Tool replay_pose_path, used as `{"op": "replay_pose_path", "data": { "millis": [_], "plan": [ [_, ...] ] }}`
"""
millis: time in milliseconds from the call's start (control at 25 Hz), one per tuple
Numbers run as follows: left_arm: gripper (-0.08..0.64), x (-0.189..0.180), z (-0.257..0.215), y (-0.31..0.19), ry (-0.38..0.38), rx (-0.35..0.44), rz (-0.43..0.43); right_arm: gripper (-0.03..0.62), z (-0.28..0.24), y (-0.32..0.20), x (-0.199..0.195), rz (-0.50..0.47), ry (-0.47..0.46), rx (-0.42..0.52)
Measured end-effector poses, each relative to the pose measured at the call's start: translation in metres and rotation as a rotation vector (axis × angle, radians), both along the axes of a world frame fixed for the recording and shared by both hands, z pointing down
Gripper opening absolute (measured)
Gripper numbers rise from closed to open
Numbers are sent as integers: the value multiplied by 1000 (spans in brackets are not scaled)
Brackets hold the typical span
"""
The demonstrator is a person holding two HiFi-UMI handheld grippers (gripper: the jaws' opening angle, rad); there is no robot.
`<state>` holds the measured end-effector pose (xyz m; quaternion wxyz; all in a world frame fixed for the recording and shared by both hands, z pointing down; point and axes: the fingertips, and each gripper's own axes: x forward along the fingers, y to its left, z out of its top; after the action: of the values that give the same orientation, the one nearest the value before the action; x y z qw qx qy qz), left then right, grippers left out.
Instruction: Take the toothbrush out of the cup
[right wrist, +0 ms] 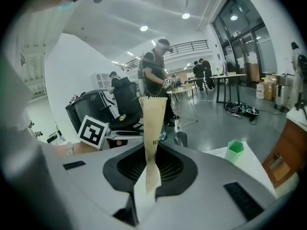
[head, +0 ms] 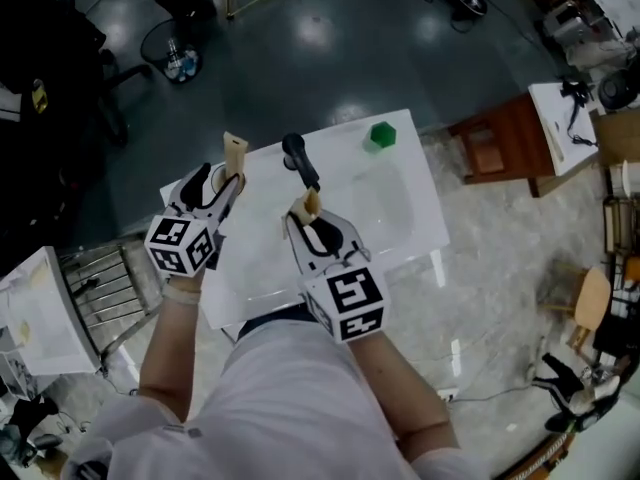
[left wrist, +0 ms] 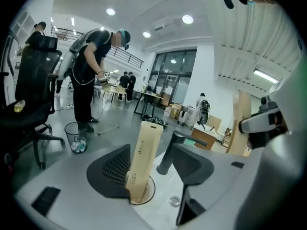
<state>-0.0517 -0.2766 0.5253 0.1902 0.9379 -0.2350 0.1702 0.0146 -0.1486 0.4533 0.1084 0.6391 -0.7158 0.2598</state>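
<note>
A large open lab or workshop hall: polished grey floor, ceiling spotlights, tall windows, a mezzanine railing; office chairs, worktables, a waste bin. Other people stand working; boxes sit along the wall.

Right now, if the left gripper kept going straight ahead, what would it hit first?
Most likely the tan paper packet already standing between the left gripper's open jaws; the black faucet lies beyond.

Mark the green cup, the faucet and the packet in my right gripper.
green cup (head: 382, 135): head view, its green side.
faucet (head: 298, 158): head view, middle of its black spout.
paper packet (right wrist: 154, 128): right gripper view, its middle, above the jaws.
</note>
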Motion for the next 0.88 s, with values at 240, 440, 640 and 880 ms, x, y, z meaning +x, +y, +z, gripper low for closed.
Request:
{"op": "replay_pose_path", "data": {
  "millis": [240,440,640,880],
  "plan": [
    [276,19,22,-13,-86,2,15,55,7,4,1,2,-20,-34],
    [276,30,37,-20,-130,7,21,55,14,5,4,6,-26,-49],
    [257,35,42,-27,-148,15,13,55,19,4,9,15,-26,-64],
    [182,35,43,-31,-148,28,3,55,24,0,12,18,-31,-67]
  ]
}}
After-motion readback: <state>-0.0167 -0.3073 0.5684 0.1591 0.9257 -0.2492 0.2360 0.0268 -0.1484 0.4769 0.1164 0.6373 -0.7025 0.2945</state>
